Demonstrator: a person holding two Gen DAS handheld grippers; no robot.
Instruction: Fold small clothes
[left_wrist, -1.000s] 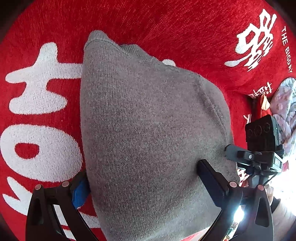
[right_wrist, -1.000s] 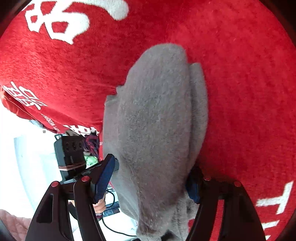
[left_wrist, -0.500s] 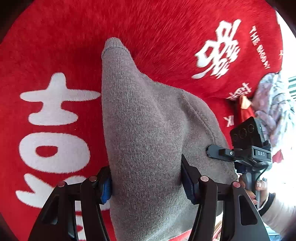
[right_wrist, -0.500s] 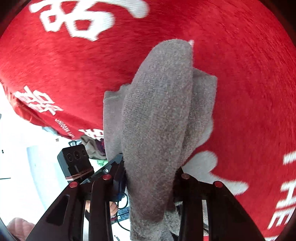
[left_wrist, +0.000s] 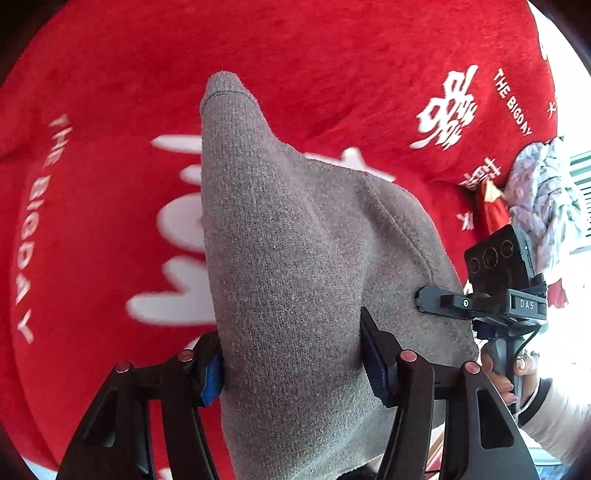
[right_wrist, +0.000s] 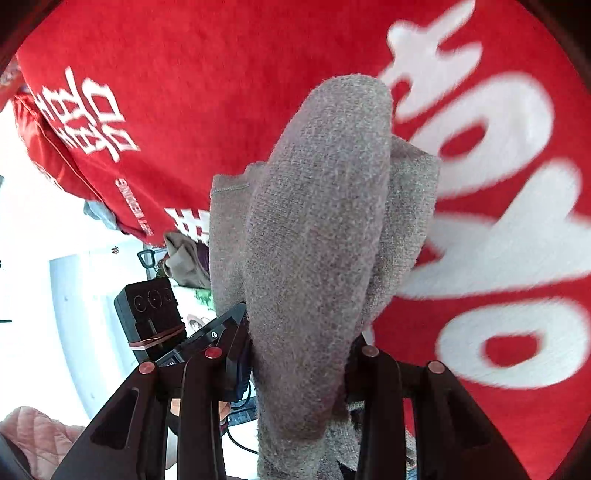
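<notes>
Holding the grey knit garment (left_wrist: 295, 266) up over the red blanket (left_wrist: 332, 55), you should keep both edges level and lower it slowly so it lands flat. Your left tool (left_wrist: 291, 363) is clenched on it at lower centre, and your right tool (right_wrist: 299, 360) pinches it too.

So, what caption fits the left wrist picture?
Left fingers pinch a grey knit above a red blanket.

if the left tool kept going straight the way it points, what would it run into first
Probably the red blanket. The left tool is already shut on the grey knit garment, which hangs ahead of it; how far the blanket lies is unclear.
</notes>
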